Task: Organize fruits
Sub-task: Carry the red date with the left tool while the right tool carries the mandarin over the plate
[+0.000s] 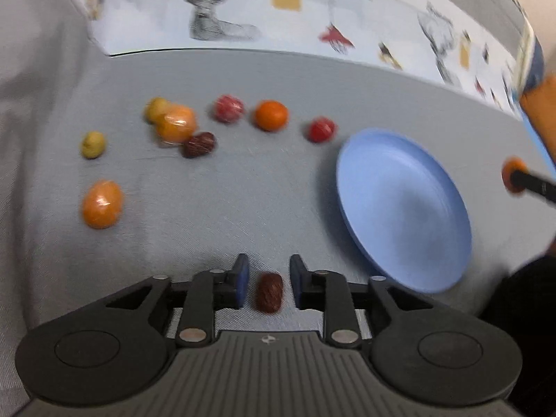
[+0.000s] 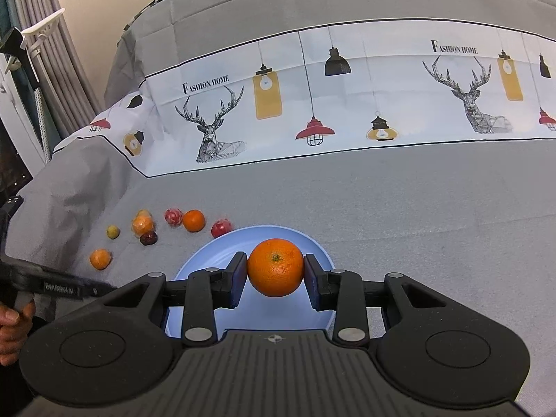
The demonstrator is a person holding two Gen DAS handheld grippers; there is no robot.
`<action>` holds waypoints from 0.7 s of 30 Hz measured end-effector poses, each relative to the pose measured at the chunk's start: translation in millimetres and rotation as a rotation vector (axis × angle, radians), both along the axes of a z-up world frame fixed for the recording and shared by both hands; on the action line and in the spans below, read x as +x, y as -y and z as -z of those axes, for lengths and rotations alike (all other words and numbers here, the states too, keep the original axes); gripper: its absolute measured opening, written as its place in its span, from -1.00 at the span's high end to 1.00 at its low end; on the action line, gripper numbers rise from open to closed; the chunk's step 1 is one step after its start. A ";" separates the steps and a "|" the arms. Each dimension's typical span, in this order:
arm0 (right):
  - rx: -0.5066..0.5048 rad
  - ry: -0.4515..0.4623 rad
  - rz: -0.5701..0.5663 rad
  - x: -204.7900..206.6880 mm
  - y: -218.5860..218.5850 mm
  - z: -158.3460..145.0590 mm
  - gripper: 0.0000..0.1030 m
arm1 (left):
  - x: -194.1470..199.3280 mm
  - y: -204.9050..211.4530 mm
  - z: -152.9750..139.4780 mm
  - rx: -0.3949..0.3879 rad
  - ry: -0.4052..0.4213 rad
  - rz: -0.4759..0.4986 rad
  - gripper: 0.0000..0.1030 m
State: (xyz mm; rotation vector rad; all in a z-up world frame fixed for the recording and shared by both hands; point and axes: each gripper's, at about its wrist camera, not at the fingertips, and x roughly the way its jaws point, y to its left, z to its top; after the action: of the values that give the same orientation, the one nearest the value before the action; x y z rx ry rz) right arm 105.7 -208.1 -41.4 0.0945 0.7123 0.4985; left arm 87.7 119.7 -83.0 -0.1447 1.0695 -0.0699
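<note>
My right gripper (image 2: pixel 275 271) is shut on an orange (image 2: pixel 275 267) and holds it above the light blue plate (image 2: pixel 208 260). The plate (image 1: pixel 406 205) shows bare in the left wrist view, with the held orange (image 1: pixel 512 173) at the far right edge. My left gripper (image 1: pixel 268 278) is open, low over the grey cloth, with a dark red date (image 1: pixel 269 292) lying between its blue pads, not touching them. Several fruits lie to the plate's left: an orange (image 1: pixel 271 114), two red fruits (image 1: pixel 321 129), two wrapped orange fruits (image 1: pixel 102 203), two yellow-green fruits (image 1: pixel 93 144) and another date (image 1: pixel 199 144).
The grey cloth (image 2: pixel 417 208) covers the surface, with a white printed band (image 2: pixel 347 97) of deer and lamps behind. The cloth folds down at the left (image 2: pixel 69 187). A curtain and white rack (image 2: pixel 38 34) stand far left. A hand (image 2: pixel 14 326) holds the left tool.
</note>
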 end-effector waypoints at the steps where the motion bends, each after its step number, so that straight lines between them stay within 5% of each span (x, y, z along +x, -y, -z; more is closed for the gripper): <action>1: -0.001 0.000 -0.001 0.2 -0.2 0.0 0.28 | 1.3 4.7 2.2 0.021 -0.013 0.021 0.37; 5: -0.008 0.001 -0.005 -0.3 -1.4 0.1 0.28 | 8.5 22.9 17.9 0.125 -0.103 0.076 0.37; 9: -0.012 -0.008 -0.002 0.8 -2.1 0.3 0.27 | 10.3 32.7 25.2 0.184 -0.124 0.104 0.59; 21: -0.065 -0.047 -0.002 7.5 -11.1 8.2 0.27 | -20.3 35.0 -9.1 0.143 0.132 0.107 0.59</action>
State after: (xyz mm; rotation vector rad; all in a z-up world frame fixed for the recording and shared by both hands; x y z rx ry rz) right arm 113.2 -196.9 -49.6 0.0444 0.7742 0.4758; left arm 67.4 84.7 -73.8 0.0459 0.9460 -0.0983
